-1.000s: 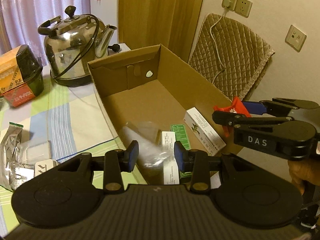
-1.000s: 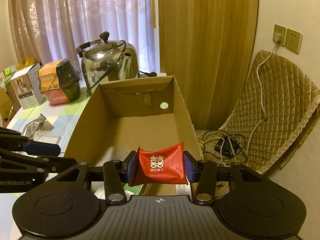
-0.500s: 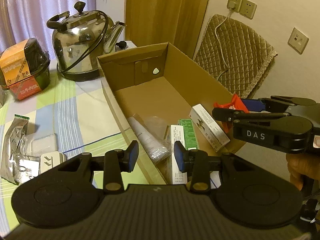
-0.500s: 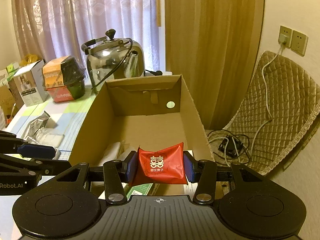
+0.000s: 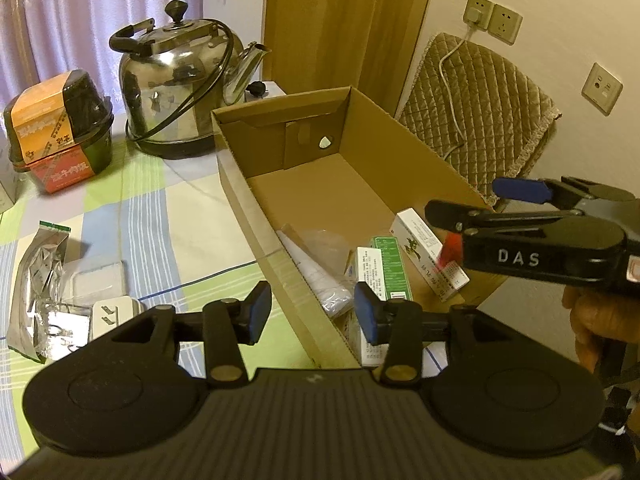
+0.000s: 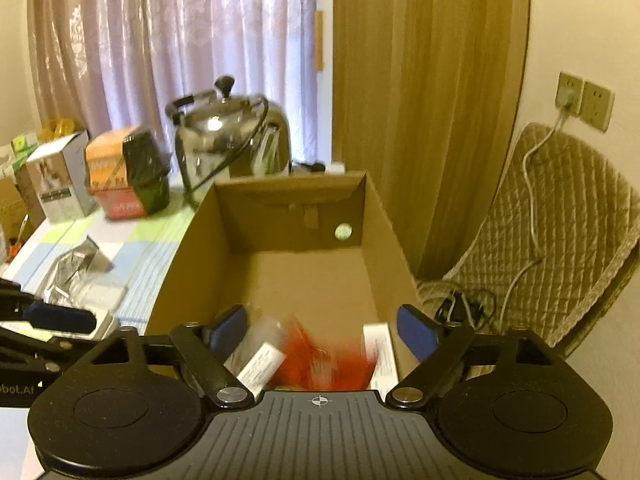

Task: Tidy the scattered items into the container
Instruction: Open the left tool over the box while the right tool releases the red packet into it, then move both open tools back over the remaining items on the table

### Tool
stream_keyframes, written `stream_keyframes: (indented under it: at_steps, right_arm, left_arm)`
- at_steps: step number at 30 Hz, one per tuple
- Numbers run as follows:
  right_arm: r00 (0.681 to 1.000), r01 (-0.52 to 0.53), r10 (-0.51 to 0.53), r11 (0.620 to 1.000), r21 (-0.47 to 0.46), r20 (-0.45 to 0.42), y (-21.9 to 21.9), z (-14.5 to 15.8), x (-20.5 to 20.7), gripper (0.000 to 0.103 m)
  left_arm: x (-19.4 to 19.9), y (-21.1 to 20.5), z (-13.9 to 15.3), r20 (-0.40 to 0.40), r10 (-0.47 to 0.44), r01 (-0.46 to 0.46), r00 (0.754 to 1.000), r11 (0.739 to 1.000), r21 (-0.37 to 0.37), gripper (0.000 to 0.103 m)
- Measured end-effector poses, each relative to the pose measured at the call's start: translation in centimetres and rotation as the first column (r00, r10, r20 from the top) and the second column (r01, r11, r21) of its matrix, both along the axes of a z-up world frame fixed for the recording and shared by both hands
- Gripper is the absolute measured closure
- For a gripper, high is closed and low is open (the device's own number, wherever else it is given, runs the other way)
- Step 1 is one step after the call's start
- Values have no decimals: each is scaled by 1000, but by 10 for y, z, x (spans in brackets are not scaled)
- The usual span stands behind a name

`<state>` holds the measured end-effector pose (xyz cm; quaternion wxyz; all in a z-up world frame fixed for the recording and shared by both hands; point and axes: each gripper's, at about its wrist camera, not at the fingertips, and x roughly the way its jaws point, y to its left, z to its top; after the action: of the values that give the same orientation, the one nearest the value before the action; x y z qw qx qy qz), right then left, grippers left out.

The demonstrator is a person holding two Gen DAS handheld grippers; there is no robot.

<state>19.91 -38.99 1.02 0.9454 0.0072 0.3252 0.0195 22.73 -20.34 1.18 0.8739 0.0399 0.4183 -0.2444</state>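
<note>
Two grippers, both spread wide and holding nothing, over the near end of a cardboard box point(image 6: 384, 216).

The right gripper point(image 6: 320, 332) has its fingers apart above the box; a red packet point(image 6: 320, 356) shows between them as a blur, so its long axis and heading cannot be told. It lies among white cartons point(image 5: 424, 252) at the box's near end, which run lengthwise along the box. The left gripper point(image 5: 312, 312) hangs over the box's left wall. A foil pouch point(image 5: 36, 280) lies on the tablecloth point(image 5: 168, 216), long axis pointing away from the camera.
</note>
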Motion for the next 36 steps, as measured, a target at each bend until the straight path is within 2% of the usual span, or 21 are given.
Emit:
stream_keyframes:
  at_steps: [12, 20, 25, 32, 36]
  right_arm:
    - [1000, 18, -18, 1000, 8, -19, -5, 1, -9, 16]
    - [1000, -4, 4, 1000, 25, -6, 14, 17, -22, 16]
    - [998, -63, 62, 998, 27, 6, 42, 29, -32, 16]
    - [985, -172, 172, 985, 25, 26, 94, 43, -45, 16]
    - [973, -230, 230, 973, 24, 25, 125, 48, -49, 16]
  left_arm:
    - [-9, 15, 0, -8, 16, -16, 1000, 1000, 0, 61]
    - [-22, 41, 8, 2, 46, -46, 999, 999, 3, 58]
    - [-38, 76, 10, 6, 87, -87, 996, 996, 21, 54]
    - [-62, 145, 6, -6, 198, -198, 980, 979, 58, 50]
    - [-73, 183, 5, 0, 247, -246, 969, 966, 81, 43]
